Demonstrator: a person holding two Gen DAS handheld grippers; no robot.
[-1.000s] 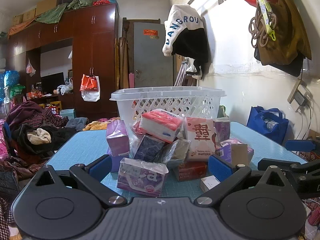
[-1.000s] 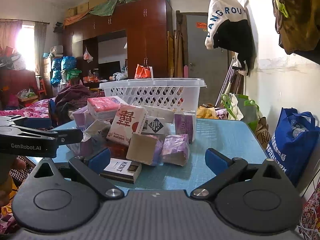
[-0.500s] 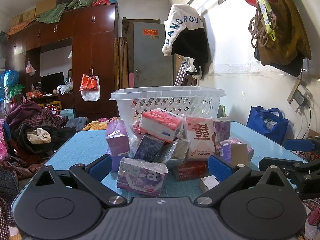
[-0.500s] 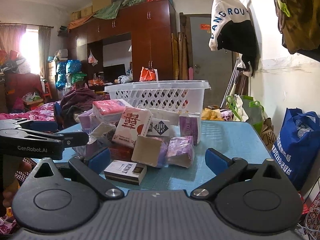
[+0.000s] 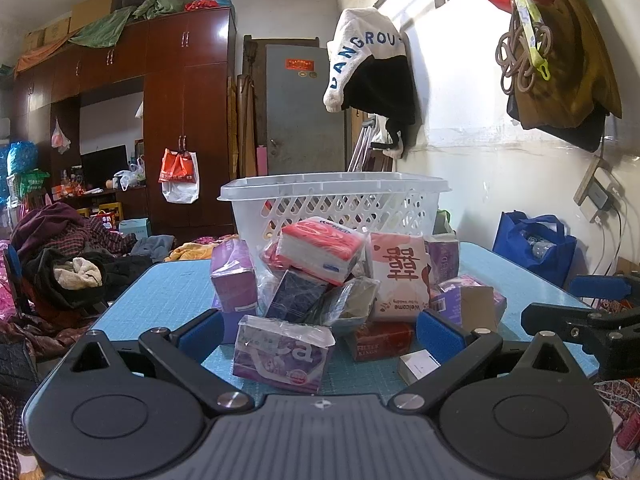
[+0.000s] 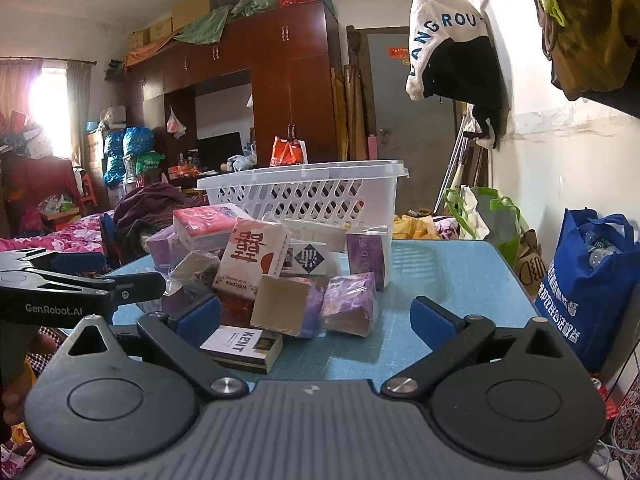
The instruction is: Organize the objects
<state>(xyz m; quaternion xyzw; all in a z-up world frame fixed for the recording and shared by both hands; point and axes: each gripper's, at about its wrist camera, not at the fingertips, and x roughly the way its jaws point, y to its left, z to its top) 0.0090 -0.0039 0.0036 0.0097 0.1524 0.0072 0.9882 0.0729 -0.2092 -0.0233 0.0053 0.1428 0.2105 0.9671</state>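
Both my left gripper [image 5: 320,330] and right gripper [image 6: 316,318] hang with jaws wide and empty before the packet pile [image 5: 344,280] mid-table, fronting the basket [image 5: 336,192]; careless grabs could topple it.

A heap of packets [image 5: 340,280] lies in the middle of the desk [image 5: 160,292], with a basket [image 5: 334,200] standing just behind it at the far side. One wrapped pack [image 5: 282,354] lies nearest, in front of the heap. A cigarette box [image 6: 240,346] lies at the near edge of the heap. A bag [image 6: 588,276] stands off the desk to the right, by the wall.
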